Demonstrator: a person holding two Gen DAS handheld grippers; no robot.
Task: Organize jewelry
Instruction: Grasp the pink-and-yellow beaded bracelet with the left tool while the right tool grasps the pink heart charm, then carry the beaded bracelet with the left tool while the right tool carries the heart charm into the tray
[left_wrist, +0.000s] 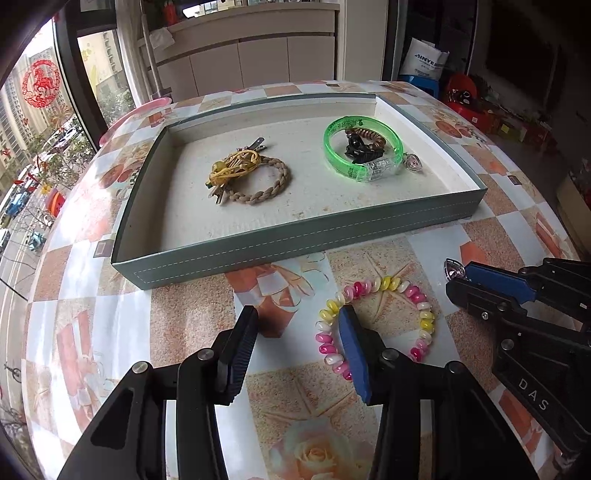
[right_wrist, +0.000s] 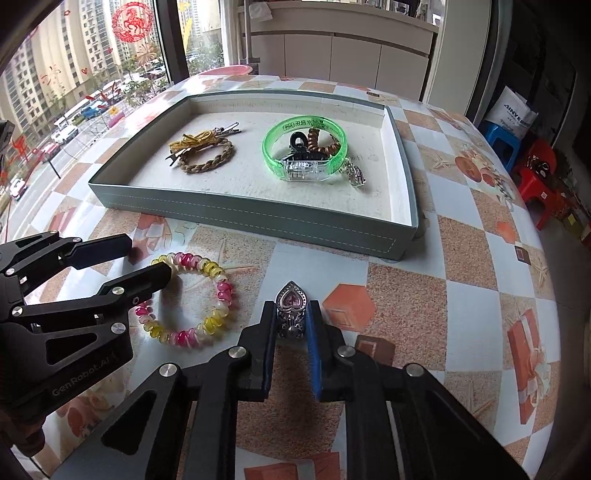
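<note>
Right tool (right_wrist: 290, 321) clenched on faceted metal heart charm (right_wrist: 290, 300); left tool (left_wrist: 295, 332) released, straddling glossy coiled bracelet (left_wrist: 376, 321) at 6 o'clock of stitched tray (left_wrist: 295, 251).

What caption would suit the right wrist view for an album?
Right claw grips a heart-stone ring before the jewelry tray; left claw straddles a coil bracelet.

Glossy plastic coil bracelet (right_wrist: 190, 301); shiny metal charm (right_wrist: 291, 312); translucent green plastic bangle (right_wrist: 304, 147); matt braided cord band (right_wrist: 205, 157); tray (right_wrist: 236, 214) rough-lined; tabletop (right_wrist: 461, 258) glossy.
</note>
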